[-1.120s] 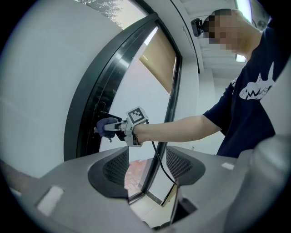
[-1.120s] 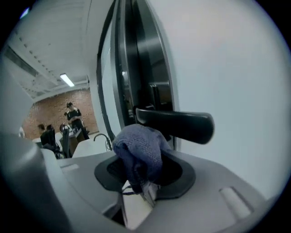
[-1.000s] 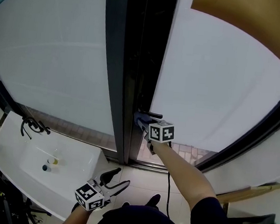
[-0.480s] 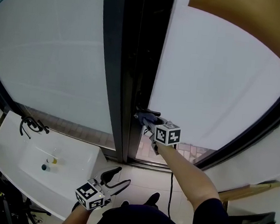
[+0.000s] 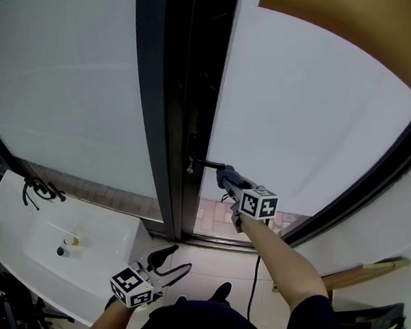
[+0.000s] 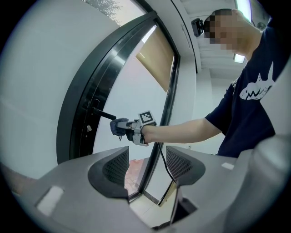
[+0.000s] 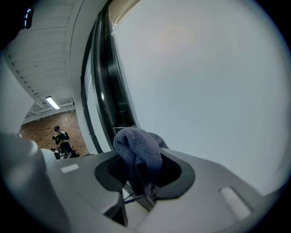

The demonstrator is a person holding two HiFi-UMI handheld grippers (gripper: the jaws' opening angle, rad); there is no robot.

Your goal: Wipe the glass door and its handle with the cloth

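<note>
The glass door (image 5: pixel 297 111) stands in a dark frame (image 5: pixel 160 105), and its black lever handle (image 5: pixel 207 164) sticks out to the right. My right gripper (image 5: pixel 227 177) is shut on a blue-grey cloth (image 5: pixel 226 175), which sits at the handle's free end. The right gripper view shows that cloth (image 7: pixel 136 148) bunched between the jaws, with the glass (image 7: pixel 204 77) right behind it. My left gripper (image 5: pixel 180 259) hangs low near the person's body, open, with nothing in it. The left gripper view shows the handle (image 6: pixel 103 114) and the cloth (image 6: pixel 119 126) from the side.
A white washbasin (image 5: pixel 11 228) with a black tap (image 5: pixel 38 190) lies at the lower left. A wooden plank (image 5: pixel 369 272) leans at the lower right. A cable (image 5: pixel 253 288) hangs from the right gripper. A person (image 7: pixel 61 135) stands far off by a brick wall.
My right gripper and the cloth have slid right along the handle to its free end, baring the handle's inner part. The left gripper has stayed put.
</note>
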